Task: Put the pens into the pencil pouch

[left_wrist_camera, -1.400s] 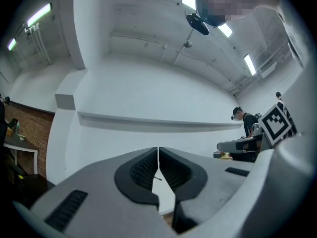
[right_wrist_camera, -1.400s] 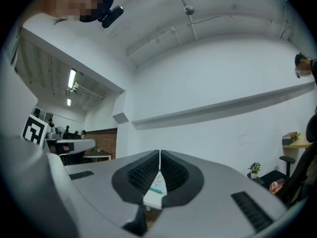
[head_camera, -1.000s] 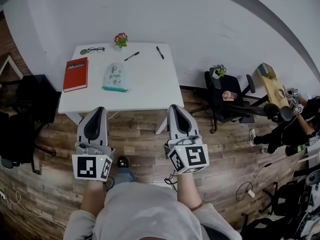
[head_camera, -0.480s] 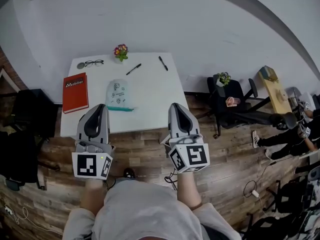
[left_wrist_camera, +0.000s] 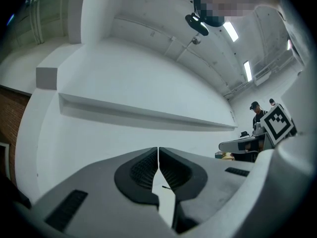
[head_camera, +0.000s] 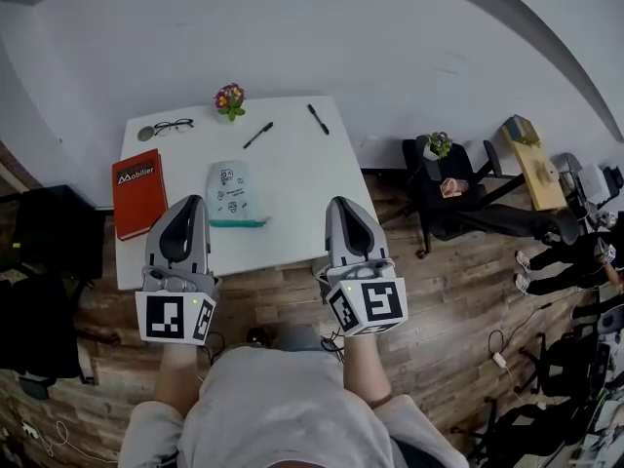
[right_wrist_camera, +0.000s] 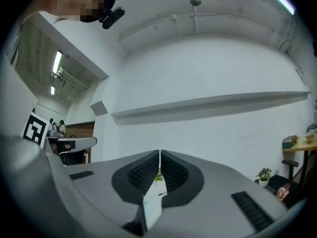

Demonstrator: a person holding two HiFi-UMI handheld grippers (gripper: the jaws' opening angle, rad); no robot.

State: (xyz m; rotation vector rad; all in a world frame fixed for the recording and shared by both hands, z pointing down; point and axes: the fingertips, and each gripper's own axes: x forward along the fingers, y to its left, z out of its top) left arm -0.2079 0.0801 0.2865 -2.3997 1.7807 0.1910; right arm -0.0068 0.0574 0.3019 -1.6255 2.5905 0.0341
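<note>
Both grippers are hovering over the near edge of the white table point(head_camera: 292, 178), pointing at the far wall. Left gripper point(head_camera: 185, 205) is clenched, jaws meeting on nothing; right gripper point(head_camera: 343, 206) is likewise clenched and empty. Pencil pouch point(head_camera: 231, 194) is lying flat mid-table, just beyond the left gripper, with a teal strip, apparently its zipper, on the near side. Left pen point(head_camera: 257, 135) is lying beyond the pouch, right pen point(head_camera: 318, 118) farther right, both well apart from it. Red book point(head_camera: 137, 191) is sitting far left; eyeglasses point(head_camera: 174, 125) and flower pot point(head_camera: 230, 100) along the far edge.
</note>
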